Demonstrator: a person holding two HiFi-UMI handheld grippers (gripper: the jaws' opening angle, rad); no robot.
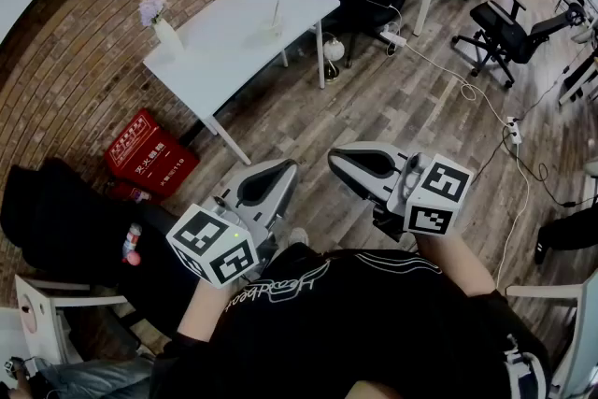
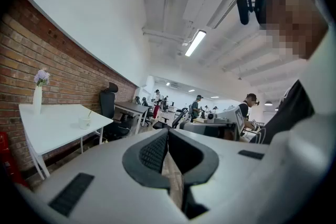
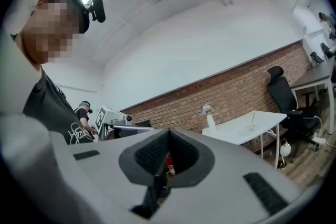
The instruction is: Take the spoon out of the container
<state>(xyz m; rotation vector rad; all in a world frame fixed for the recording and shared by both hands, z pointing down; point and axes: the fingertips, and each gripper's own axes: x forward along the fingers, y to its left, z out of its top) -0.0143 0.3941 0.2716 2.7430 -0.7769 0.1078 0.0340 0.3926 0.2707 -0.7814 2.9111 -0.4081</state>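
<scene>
Brick-walled office, wood floor: the spoon (image 1: 276, 13) stands in a small white container (image 1: 270, 33) near the white table's (image 1: 229, 61) tabletop edge away from the wall, with a flower vase (image 1: 167, 34) by the wall-side edge. Well apart from the table, the left gripper (image 1: 284, 172) and right gripper (image 1: 340, 161) sit side by side at the person's chest, each with its jaws closed together on nothing.

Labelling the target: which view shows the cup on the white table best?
Left gripper view: the cup stands side-on, with the spoon sticking out of it. Head view shows it small, from above; right gripper view shows only a faint, distant speck.
</scene>
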